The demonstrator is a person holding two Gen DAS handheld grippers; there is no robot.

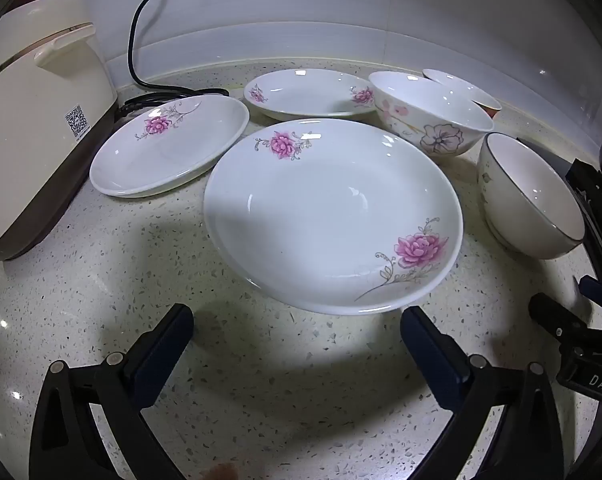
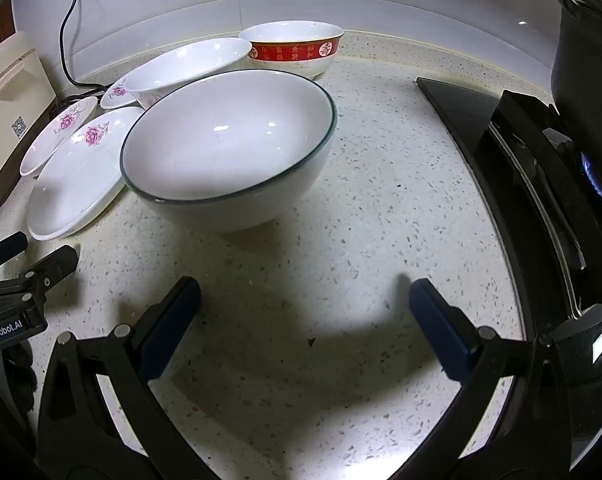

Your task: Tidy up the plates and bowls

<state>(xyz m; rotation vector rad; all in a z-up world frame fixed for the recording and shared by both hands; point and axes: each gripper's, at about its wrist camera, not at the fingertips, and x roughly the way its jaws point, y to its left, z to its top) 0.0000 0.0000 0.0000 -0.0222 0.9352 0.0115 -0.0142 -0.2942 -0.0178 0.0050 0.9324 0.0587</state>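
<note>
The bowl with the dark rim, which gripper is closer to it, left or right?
Right. The right gripper sits open directly in front of the dark-rimmed bowl, short of it. The left gripper faces the big flowered plate, with that bowl off to its right side.

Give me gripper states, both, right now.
Left gripper: open, holding nothing, short of the plate.
Right gripper: open, holding nothing, short of the bowl.
</note>
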